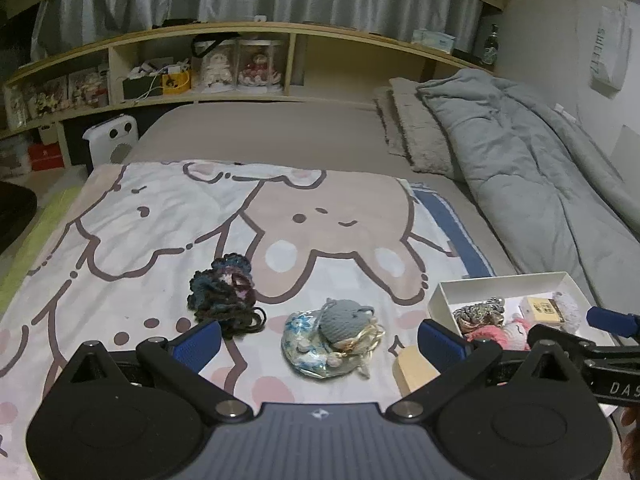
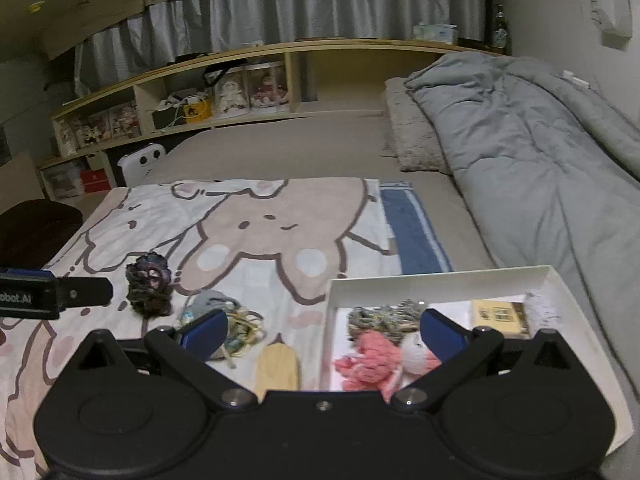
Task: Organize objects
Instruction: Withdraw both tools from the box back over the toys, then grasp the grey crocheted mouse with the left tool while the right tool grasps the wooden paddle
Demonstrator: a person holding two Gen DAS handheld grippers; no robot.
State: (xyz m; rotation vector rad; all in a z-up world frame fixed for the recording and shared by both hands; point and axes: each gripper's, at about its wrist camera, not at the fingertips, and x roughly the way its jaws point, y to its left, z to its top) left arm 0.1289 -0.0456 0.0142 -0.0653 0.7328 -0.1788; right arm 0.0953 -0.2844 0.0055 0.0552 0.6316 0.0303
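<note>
Low centre in my left view, a grey crocheted toy lies on a clear bag of trinkets on the cartoon bear blanket. Left of it sits a dark crocheted scrunchie; just right of it, a pale wooden piece. At lower right, the white box holds a pink crocheted toy, a variegated scrunchie and a small tan carton. A grey comforter fills the upper right, a wooden shelf the top. My left gripper is spread wide and empty, the bag between its fingers. My right gripper is also wide, empty, straddling the box's near-left wall over the pink toy.
</note>
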